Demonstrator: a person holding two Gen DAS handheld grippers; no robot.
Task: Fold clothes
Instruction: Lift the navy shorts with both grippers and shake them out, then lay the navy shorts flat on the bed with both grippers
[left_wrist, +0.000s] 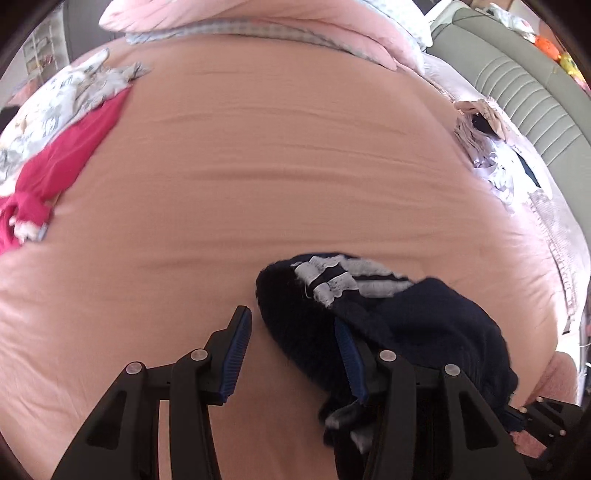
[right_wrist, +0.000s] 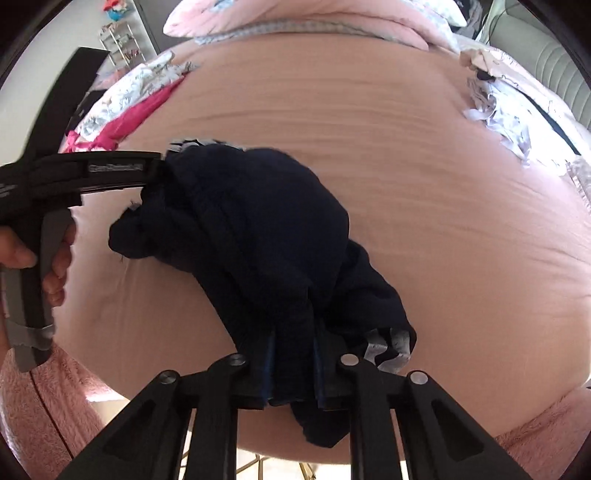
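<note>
The bed, spread with a smooth peach-pink sheet, fills both views, and most of it lies bare. On its near edge sits the garment in hand, a navy garment with white lace trim, bunched in a loose heap and not yet flat or squared; no fold shows in it, so I judge the work on this piece to be at its very start, with spreading and every fold still to do.

Other clothes wait around it. A red garment and a grey-and-white floral one lie rumpled at the far left, well apart from the navy heap, and a tangle of pale clothes lies at the right edge near the padded grey headboard. All look unfolded. A pink duvet is piled at the far end. Nothing lies between the heap and the open sheet, so there is room to lay it out.

The right tool has its jaws nearly together on a gathered edge of the navy cloth, which runs between the pads. The left tool stands partly open; one finger lies under a navy fold, the other on bare sheet, and I see no grip.
</note>
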